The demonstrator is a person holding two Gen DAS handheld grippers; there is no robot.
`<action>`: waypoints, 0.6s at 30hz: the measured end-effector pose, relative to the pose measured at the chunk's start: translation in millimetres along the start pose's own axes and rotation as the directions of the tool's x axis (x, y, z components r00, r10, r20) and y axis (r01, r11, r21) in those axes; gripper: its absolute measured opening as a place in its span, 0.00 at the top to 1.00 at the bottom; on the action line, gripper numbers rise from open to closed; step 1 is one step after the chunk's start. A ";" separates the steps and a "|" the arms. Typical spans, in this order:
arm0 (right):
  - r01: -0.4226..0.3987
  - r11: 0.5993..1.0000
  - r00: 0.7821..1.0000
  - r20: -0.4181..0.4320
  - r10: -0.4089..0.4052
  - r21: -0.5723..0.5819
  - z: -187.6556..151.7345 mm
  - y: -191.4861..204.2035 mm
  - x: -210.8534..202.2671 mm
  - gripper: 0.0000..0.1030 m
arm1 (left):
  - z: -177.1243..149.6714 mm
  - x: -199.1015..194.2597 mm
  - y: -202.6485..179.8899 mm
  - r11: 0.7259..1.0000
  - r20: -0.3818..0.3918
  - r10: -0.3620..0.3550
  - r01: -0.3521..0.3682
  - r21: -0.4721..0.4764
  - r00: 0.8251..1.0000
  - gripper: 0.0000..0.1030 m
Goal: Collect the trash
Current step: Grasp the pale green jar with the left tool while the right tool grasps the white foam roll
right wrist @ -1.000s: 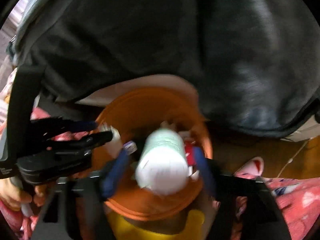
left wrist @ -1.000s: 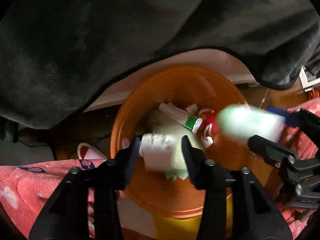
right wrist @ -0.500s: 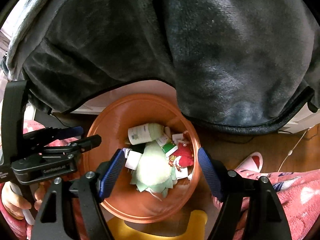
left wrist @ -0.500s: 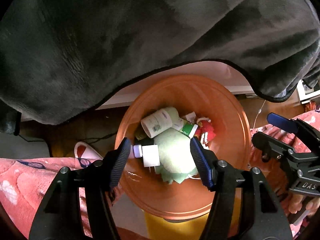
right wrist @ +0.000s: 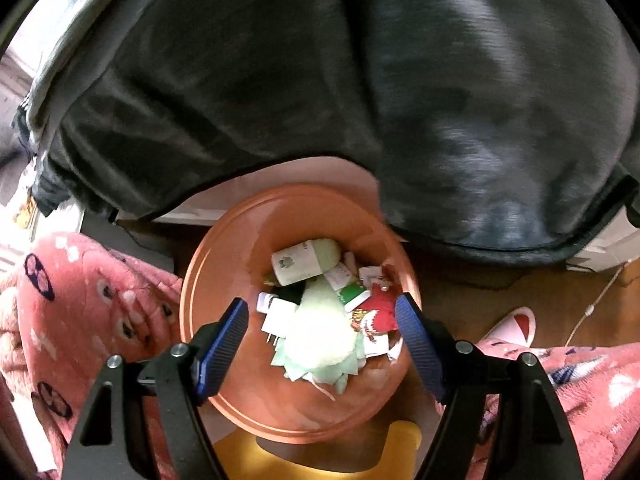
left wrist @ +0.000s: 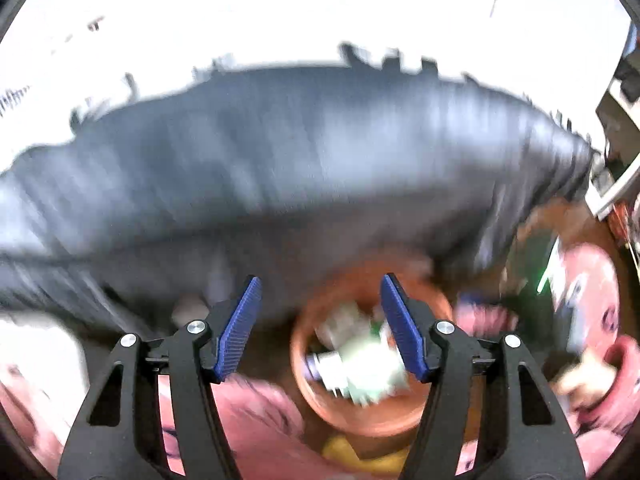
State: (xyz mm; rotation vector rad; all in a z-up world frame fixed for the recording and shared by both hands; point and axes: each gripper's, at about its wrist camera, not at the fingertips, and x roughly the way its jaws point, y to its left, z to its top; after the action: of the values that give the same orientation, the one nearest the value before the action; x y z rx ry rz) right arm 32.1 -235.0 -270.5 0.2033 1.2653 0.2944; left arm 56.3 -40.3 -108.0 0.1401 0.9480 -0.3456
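Since everything in the orange bin [right wrist: 240,240] looks light and crushable, none of it should need a firm squeeze. On top lies a soft pale-green tissue wad [right wrist: 324,332], limp and best pinched at its bulk; behind it a pale-green bottle [right wrist: 306,261] lies on its side, smooth and probably empty, so it would roll unless taken across its middle. A white plug-like block [right wrist: 278,316] and a small white-and-purple tube [right wrist: 265,301] sit at the wad's left, a green-and-white packet [right wrist: 352,292] and a red printed wrapper [right wrist: 378,312] at its right; both are thin and slippery.

Over the bin, the right tongs [right wrist: 322,344] hang spread apart with nothing between the pads. Blur smears the left wrist view, yet the left tongs [left wrist: 320,328] clearly stand apart and empty too, with the bin [left wrist: 304,364] small and low below them. A dark grey blanket [right wrist: 360,80] drapes behind the bin, pink patterned fabric [right wrist: 80,300] flanks it, and something yellow [right wrist: 400,440] shows under its near rim, possibly a stool.
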 end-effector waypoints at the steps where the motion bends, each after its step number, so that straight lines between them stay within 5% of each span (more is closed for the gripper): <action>1: -0.003 1.000 1.000 0.000 0.003 -0.009 -0.2 2.2 0.3 0.28 | 21.1 -13.1 6.8 1.000 0.049 0.013 -0.013 -0.004 0.999 0.37; 7: -0.021 0.999 1.000 -0.004 0.020 -0.049 -1.5 8.8 3.5 0.28 | 140.3 -6.4 37.1 0.999 0.156 0.019 -0.014 -0.037 0.988 0.34; 12: -0.059 0.998 0.998 -0.031 0.058 -0.019 0.7 1.4 8.2 0.28 | 234.5 65.4 40.2 0.999 0.134 0.049 -0.046 -0.027 0.990 0.34; 18: -0.106 0.994 0.993 -0.039 0.107 0.040 2.6 -10.7 9.0 0.28 | 294.0 135.2 44.6 0.994 0.071 0.101 -0.097 -0.056 0.992 0.34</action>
State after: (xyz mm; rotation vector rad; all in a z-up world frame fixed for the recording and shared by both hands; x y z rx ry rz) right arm 38.1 -242.2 -281.3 0.2989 1.3034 0.3683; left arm 370.4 -107.9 -49.3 0.1247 0.8726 -0.2325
